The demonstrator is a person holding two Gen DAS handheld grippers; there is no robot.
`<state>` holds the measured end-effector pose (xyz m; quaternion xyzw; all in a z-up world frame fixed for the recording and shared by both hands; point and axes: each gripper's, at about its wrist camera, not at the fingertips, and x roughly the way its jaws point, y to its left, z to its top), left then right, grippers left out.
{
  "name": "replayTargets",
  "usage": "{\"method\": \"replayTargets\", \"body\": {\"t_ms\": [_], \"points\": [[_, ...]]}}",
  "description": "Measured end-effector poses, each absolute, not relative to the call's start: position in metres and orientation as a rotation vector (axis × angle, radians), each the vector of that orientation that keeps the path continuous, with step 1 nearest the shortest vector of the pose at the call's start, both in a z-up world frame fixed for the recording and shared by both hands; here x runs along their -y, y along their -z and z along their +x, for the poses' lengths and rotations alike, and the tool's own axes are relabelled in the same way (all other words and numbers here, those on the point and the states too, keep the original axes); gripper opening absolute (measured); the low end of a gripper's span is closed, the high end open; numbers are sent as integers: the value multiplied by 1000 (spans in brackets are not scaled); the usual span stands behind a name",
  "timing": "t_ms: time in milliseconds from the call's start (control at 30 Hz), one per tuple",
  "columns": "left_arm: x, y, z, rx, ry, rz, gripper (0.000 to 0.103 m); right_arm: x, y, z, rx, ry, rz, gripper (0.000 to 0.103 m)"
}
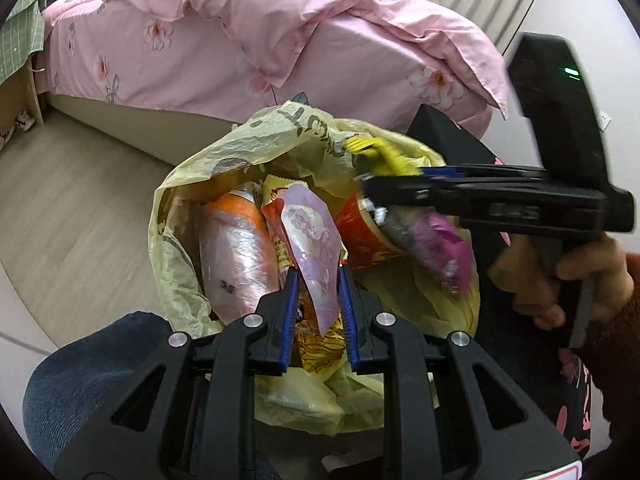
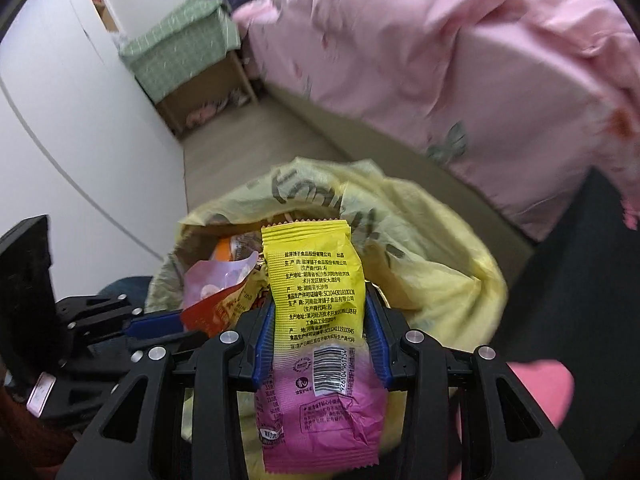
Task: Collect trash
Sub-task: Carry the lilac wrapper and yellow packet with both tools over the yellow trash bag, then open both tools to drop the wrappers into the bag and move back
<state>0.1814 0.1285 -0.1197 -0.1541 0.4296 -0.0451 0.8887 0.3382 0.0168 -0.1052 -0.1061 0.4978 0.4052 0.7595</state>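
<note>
My right tongs (image 2: 320, 340) gripped the yellow-and-magenta crinkled snack wrapper (image 2: 316, 320) above the pale yellow plastic trash bag (image 2: 432, 264). My left tongs (image 1: 318, 312) clasped a lilac foil pouch (image 1: 312, 248) inside it. Risk noted: the bag looked overfull; released wrappers might slide onto the floor (image 1: 80, 200).

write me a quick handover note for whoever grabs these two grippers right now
Left gripper: shut on a pale pink pouch, over the open yellow trash bag.
Right gripper: shut on a yellow and magenta snack wrapper, also above the bag.
Done: the bag already holds an orange-labelled bottle, a red cup and other wrappers.
Left: release both pieces into the bag.
</note>
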Motion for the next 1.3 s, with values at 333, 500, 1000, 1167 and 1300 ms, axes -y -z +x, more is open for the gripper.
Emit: {"method": "replayTargets", "body": {"t_ms": [333,500,1000,1167,1300], "points": [[-130,125,190,-906,90,-310,23,0,105,346,-1085,-904,-105,38],[-136,112,177,-869,67,-344,59,10,96,348,-1089,-875,9,55],[-132,56,143,-691,15,-332,71,131,38,264,-925,-752,101,69],[-83,44,140,-685,114,-254,71,204,29,216,-842,-585,85,69],[-41,39,135,-681,226,-200,72,264,24,170,-715,-389,95,69]]}}
